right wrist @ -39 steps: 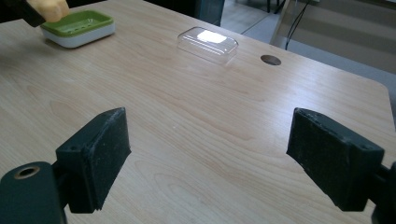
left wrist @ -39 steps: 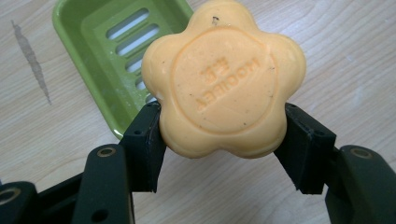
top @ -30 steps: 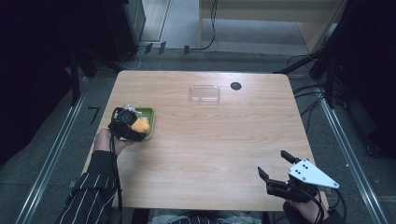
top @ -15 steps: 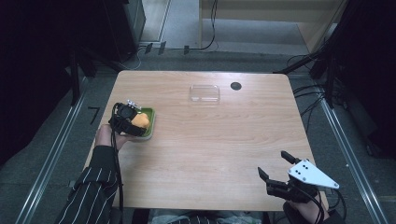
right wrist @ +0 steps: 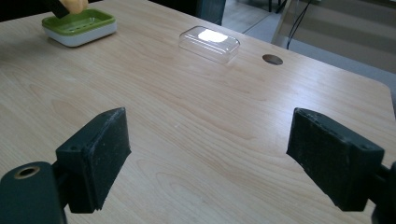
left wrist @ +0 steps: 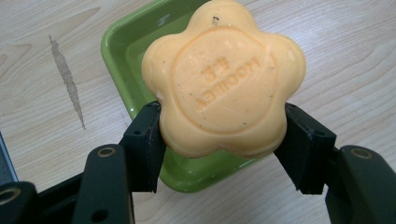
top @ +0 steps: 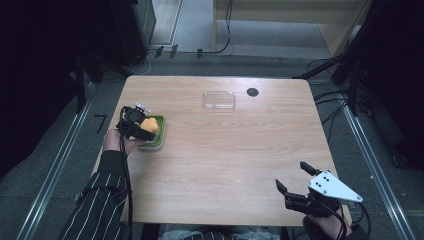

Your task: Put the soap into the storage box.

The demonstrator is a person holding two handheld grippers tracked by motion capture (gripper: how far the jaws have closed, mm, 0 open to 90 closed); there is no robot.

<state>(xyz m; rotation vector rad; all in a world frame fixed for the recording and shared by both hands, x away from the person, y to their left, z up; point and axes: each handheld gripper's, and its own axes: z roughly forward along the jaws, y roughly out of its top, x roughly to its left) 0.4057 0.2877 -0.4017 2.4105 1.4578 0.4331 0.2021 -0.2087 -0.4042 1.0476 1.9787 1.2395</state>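
An orange flower-shaped soap (left wrist: 224, 79) sits clamped between the jaws of my left gripper (left wrist: 223, 140), which is shut on it just above a green soap dish (left wrist: 135, 60). From above, the left gripper (top: 142, 127) and the soap (top: 150, 124) hover over the green dish (top: 155, 142) at the table's left edge. The dish (right wrist: 79, 25) also appears far off in the right gripper view, with the soap (right wrist: 74, 4) above it. My right gripper (top: 297, 182) rests open near the table's front right edge, nothing between its jaws (right wrist: 210, 163).
A clear plastic lid (top: 219, 100) lies at the back middle of the table, with a round cable hole (top: 252, 92) just right of it. The lid (right wrist: 210, 43) and hole (right wrist: 272, 59) lie ahead of the right gripper. Wooden tabletop (top: 225, 150) spreads between both grippers.
The left gripper with the soap has shifted slightly back and left over the dish. The right gripper has stayed put.
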